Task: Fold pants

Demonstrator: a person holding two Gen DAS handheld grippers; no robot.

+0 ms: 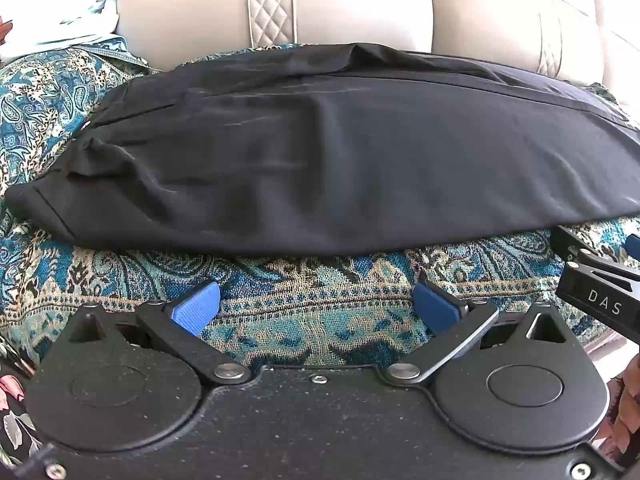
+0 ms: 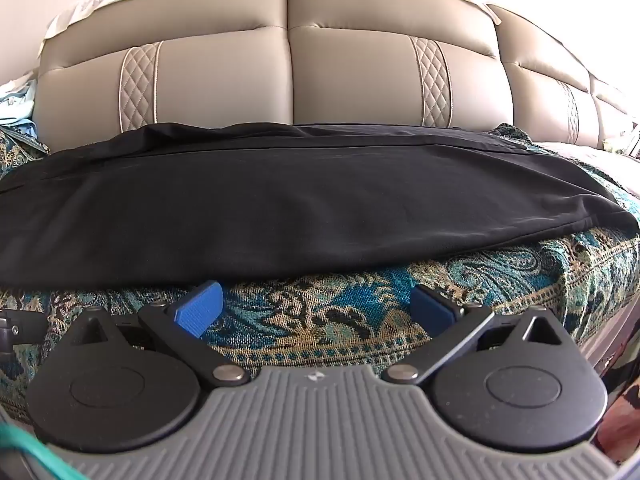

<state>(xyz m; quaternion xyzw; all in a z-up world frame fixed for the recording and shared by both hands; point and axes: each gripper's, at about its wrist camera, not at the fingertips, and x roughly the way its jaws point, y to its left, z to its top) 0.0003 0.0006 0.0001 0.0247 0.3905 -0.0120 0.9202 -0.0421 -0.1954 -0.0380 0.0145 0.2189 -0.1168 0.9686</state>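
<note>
Black pants [image 1: 320, 160] lie lengthwise across a teal paisley cover [image 1: 320, 300] on a sofa seat, legs stacked one on the other, waistband end at the left [image 1: 52, 196]. My left gripper [image 1: 316, 306] hovers just in front of the pants' near edge, open, with nothing between its blue pads [image 1: 198, 306]. In the right wrist view the same pants [image 2: 300, 200] stretch across, leg ends toward the right [image 2: 600, 208]. My right gripper [image 2: 318, 308] is open and empty, short of the near edge. The right gripper's black body [image 1: 600, 280] shows at the left view's right edge.
Beige leather backrest cushions [image 2: 288, 76] with quilted strips rise right behind the pants. Light blue cloth [image 1: 80, 20] is piled at the far left. The cover [image 2: 520, 272] drops over the seat's front edge at right. A floral sleeve [image 1: 12, 400] shows at lower left.
</note>
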